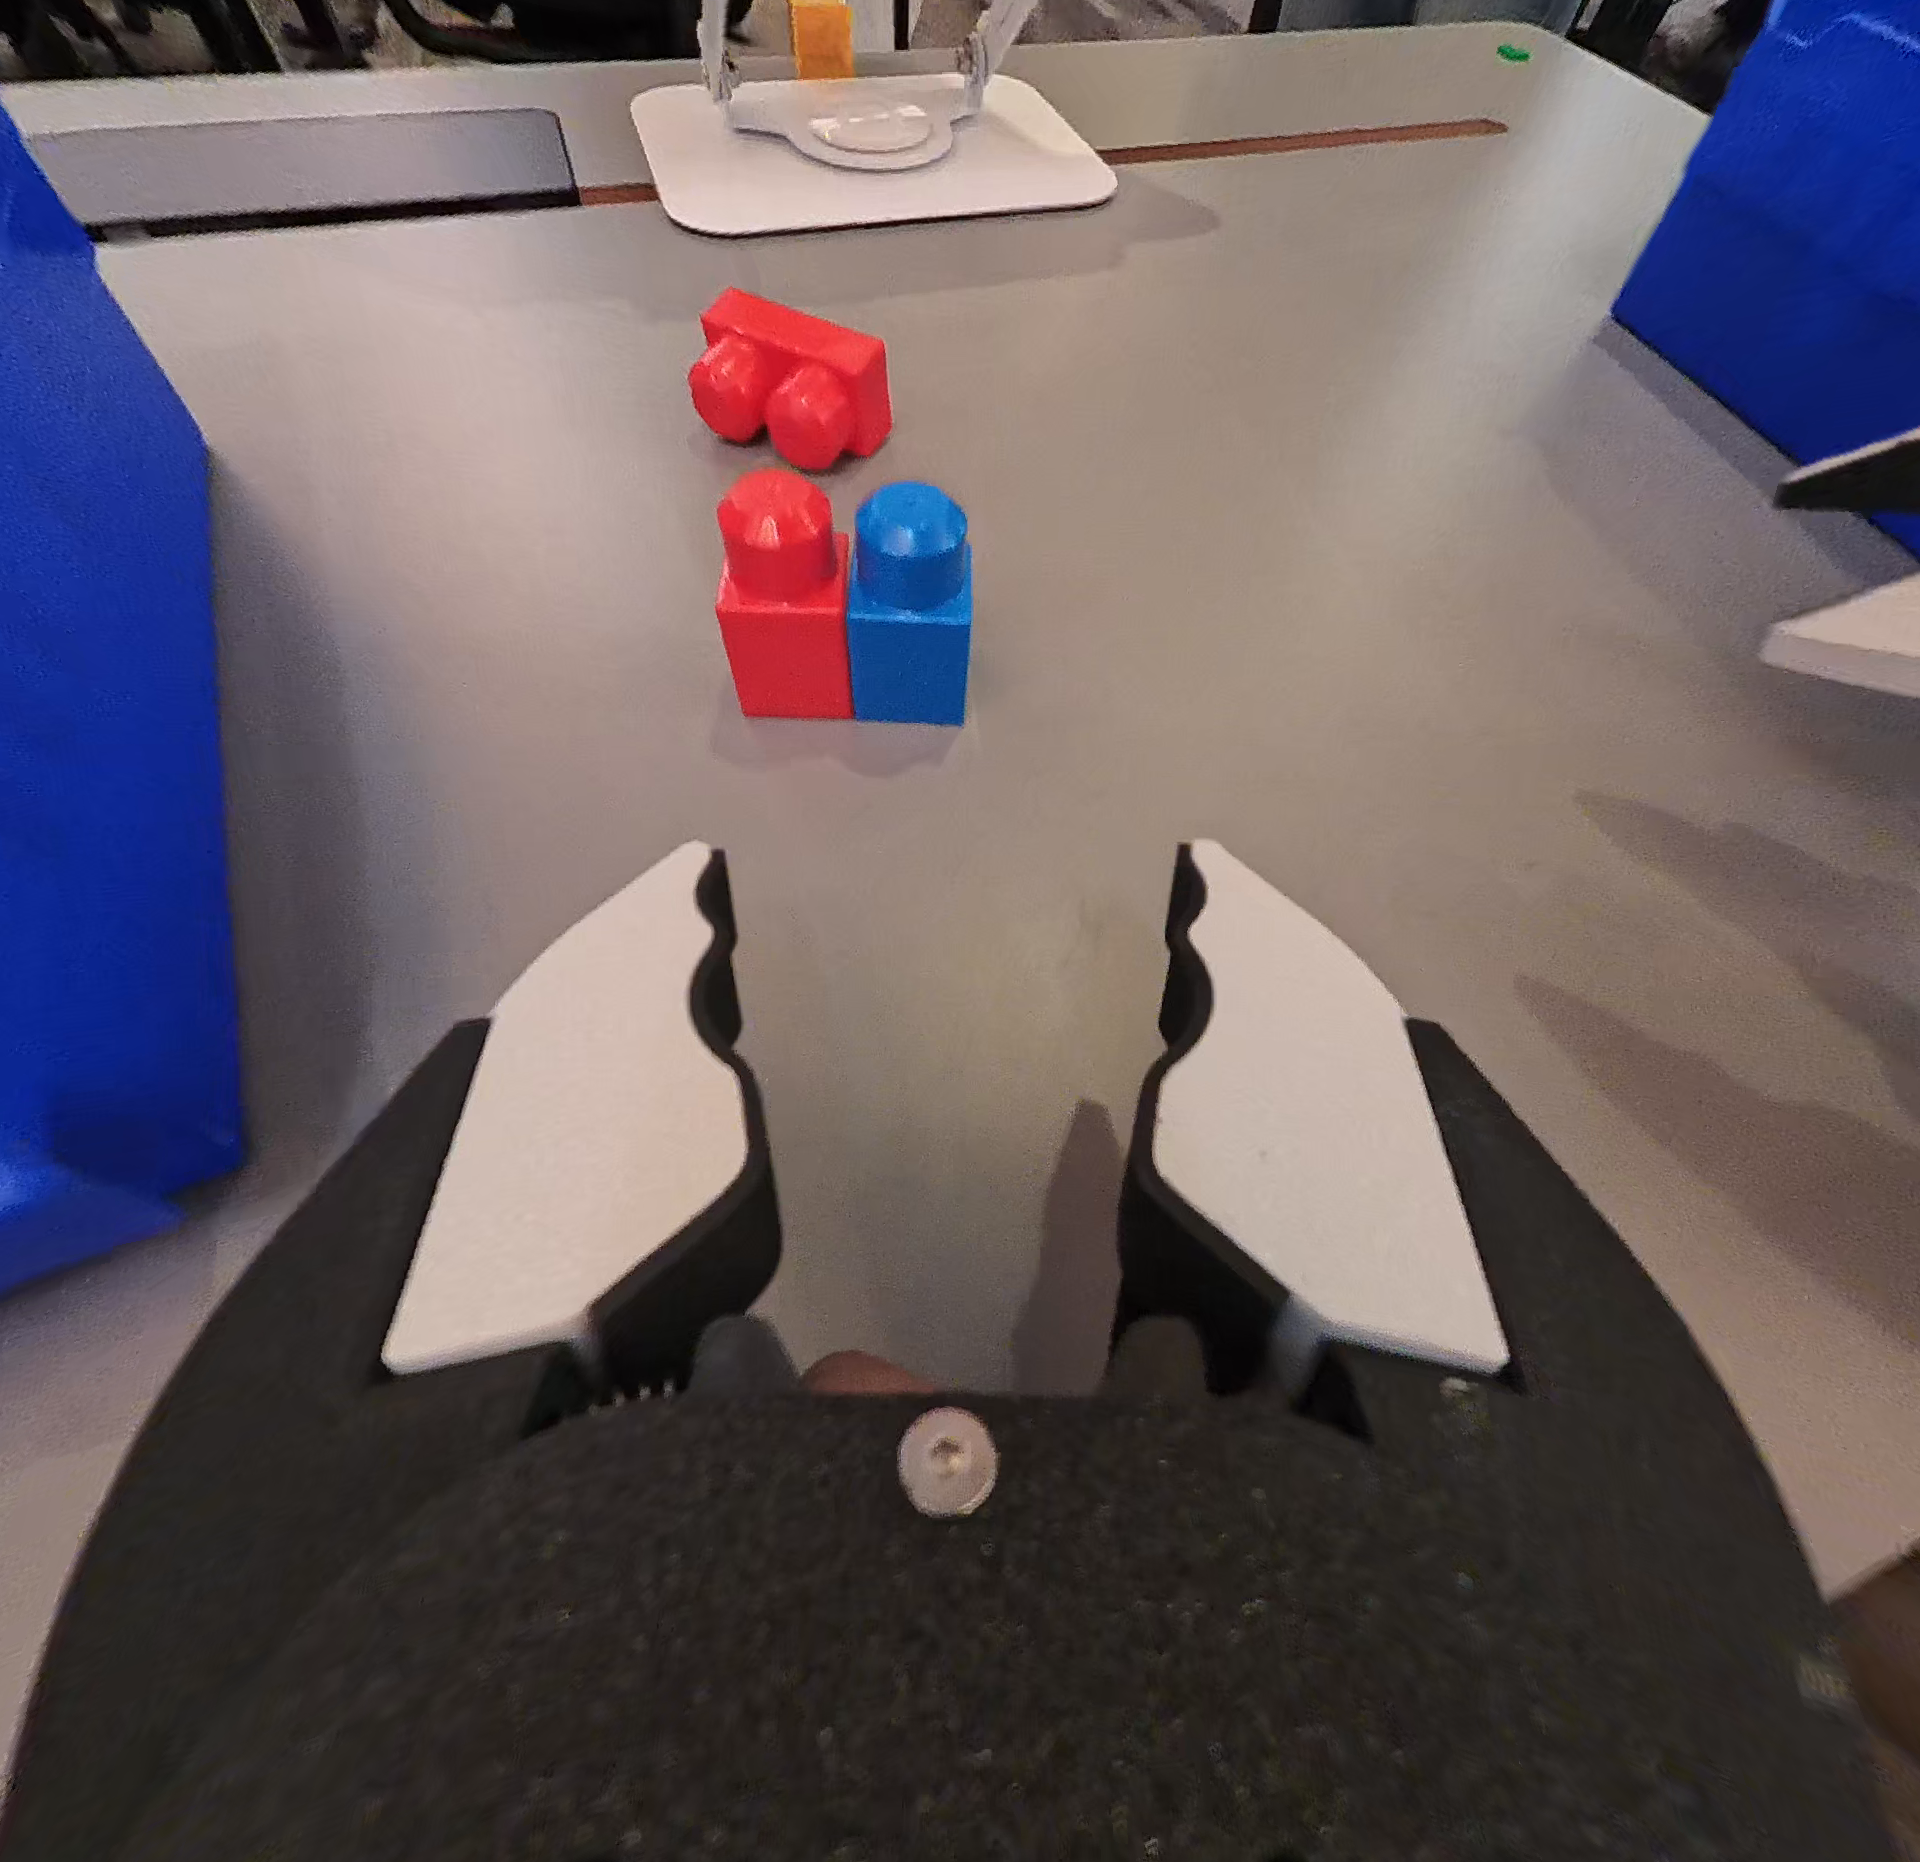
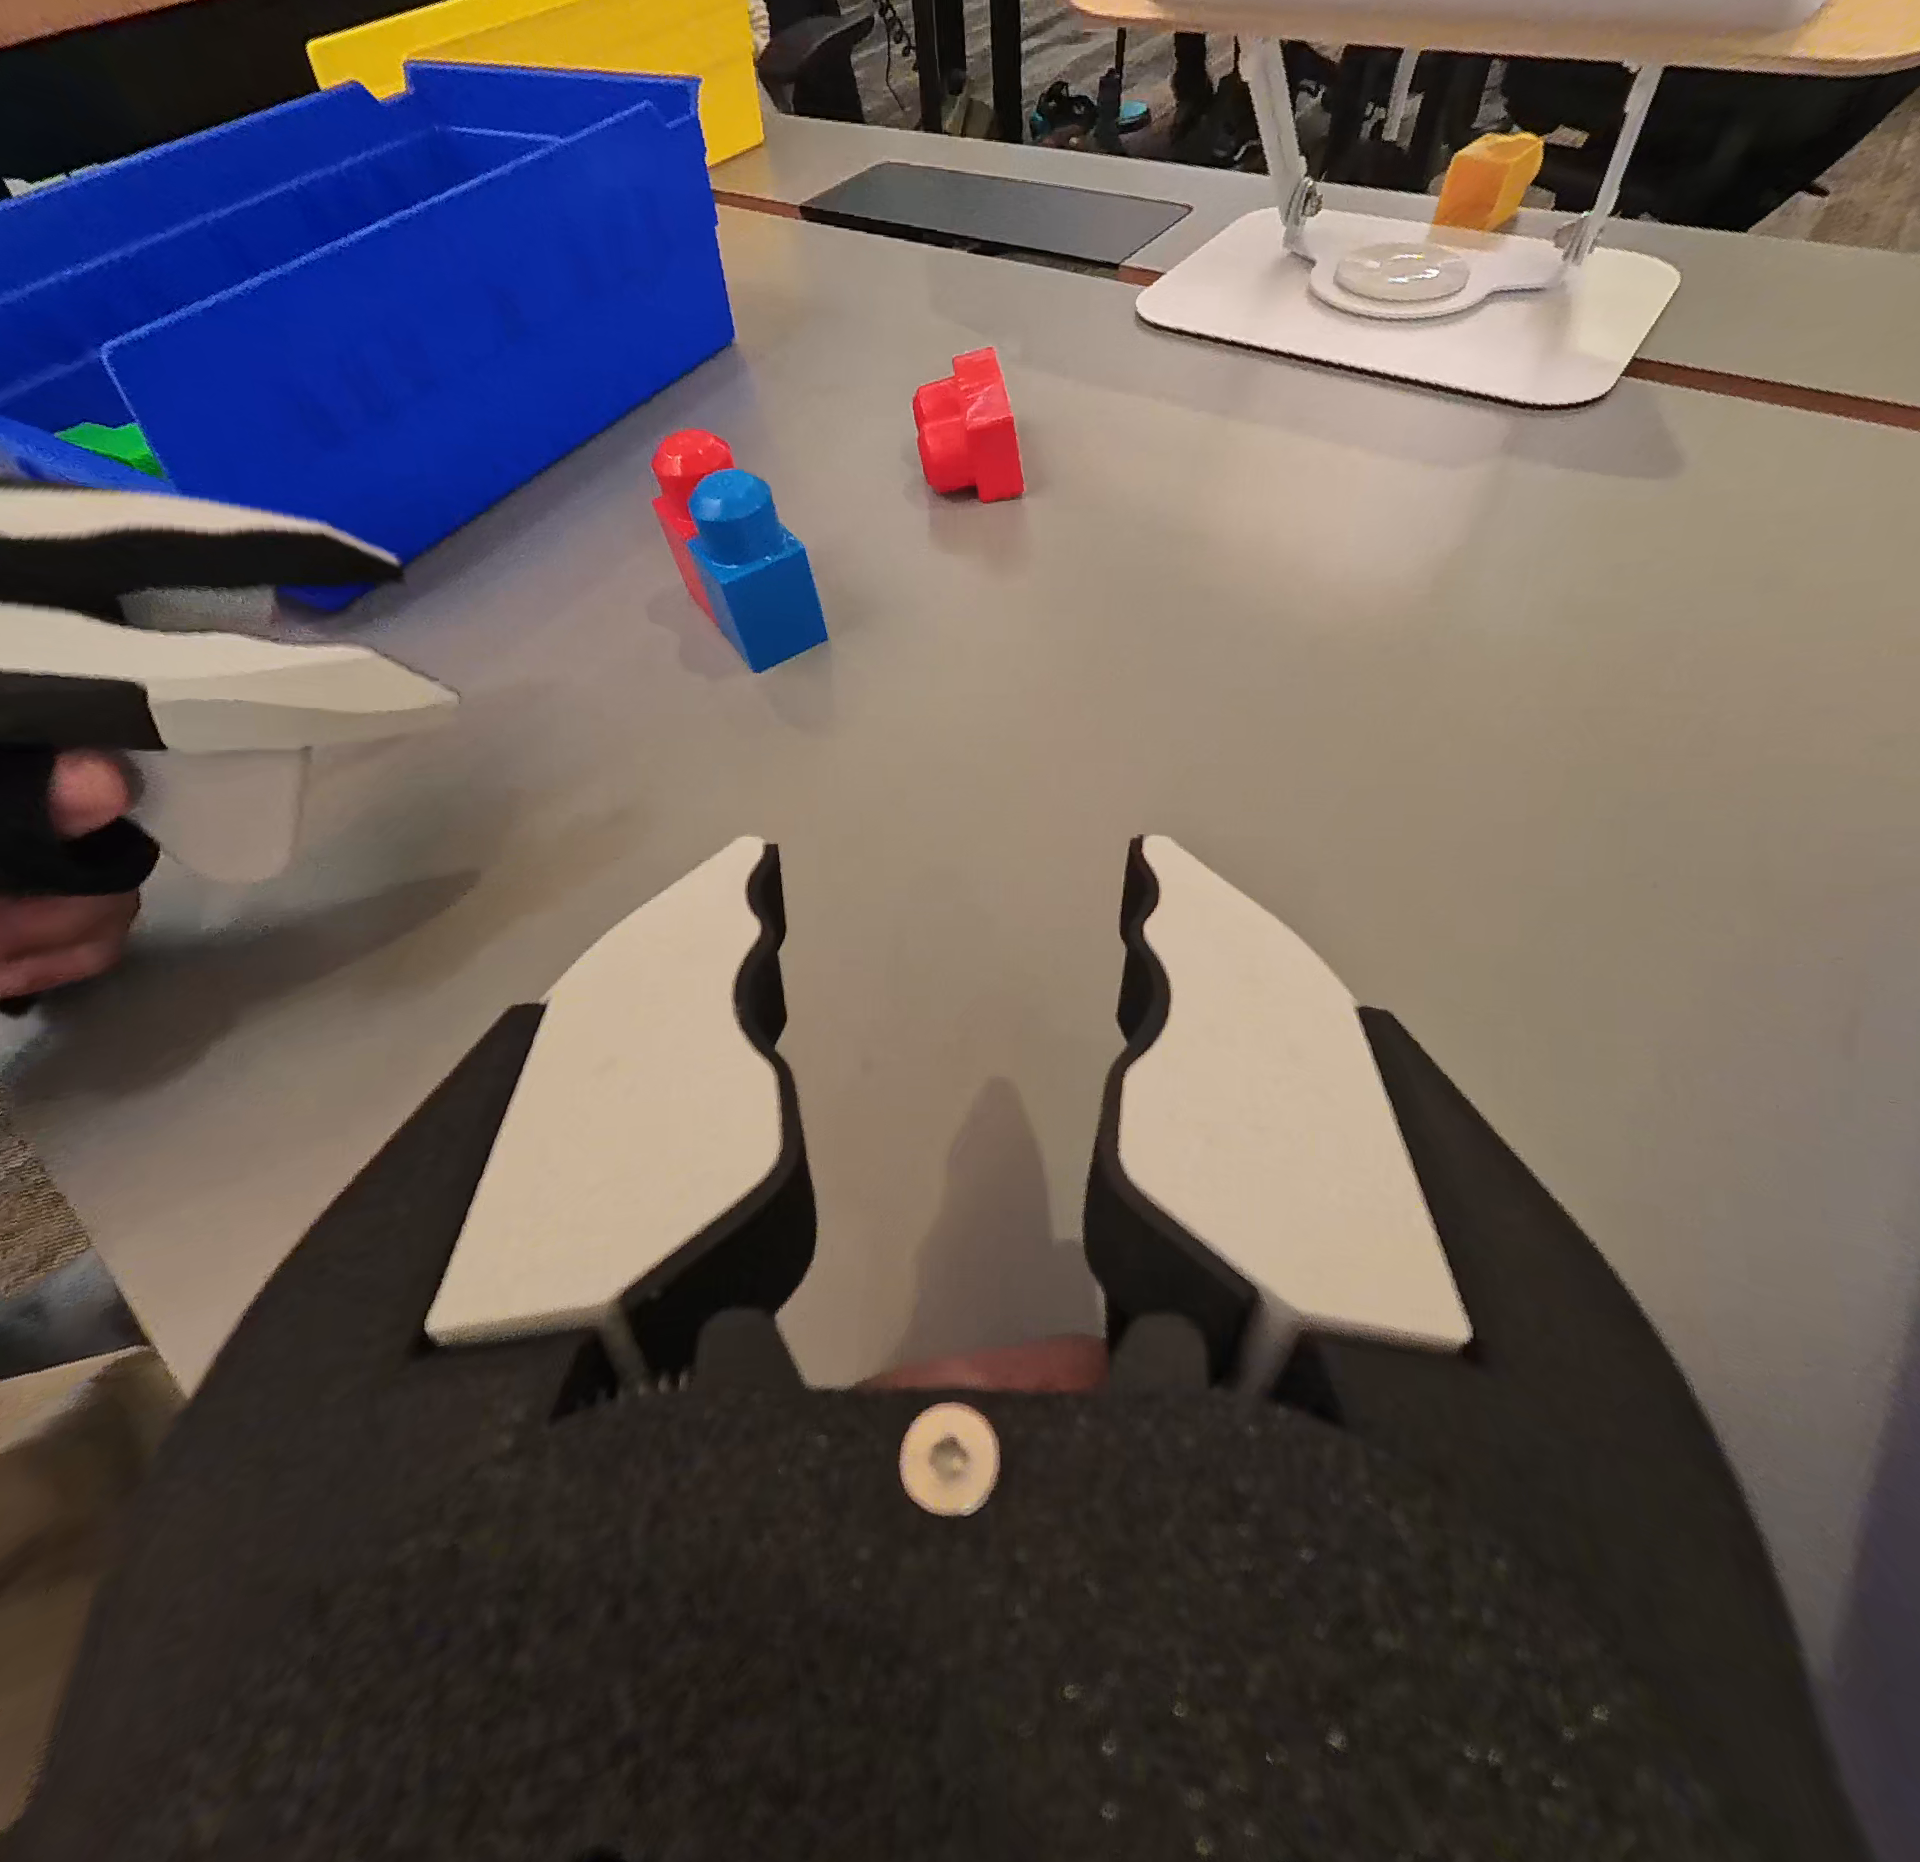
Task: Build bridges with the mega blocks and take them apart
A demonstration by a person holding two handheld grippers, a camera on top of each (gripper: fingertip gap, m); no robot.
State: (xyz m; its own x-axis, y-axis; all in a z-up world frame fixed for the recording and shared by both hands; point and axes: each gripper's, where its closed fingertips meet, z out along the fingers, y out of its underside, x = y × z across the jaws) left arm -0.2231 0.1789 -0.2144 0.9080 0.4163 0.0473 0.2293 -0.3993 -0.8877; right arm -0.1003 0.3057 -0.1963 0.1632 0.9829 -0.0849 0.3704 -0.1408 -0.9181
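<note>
A small red block and a small blue block stand upright side by side, touching, on the grey table. A wider red two-stud block lies on its side just behind them. In the right wrist view the blue block hides part of the small red one, and the two-stud block lies to their right. My left gripper is open and empty, short of the pair; it also shows at the left of the right wrist view. My right gripper is open and empty, well short of the blocks.
A blue bin with a green block inside stands left of the blocks, a yellow bin behind it. Another blue bin is at the right. A white stand with an orange piece is at the back. A hand holds the left gripper.
</note>
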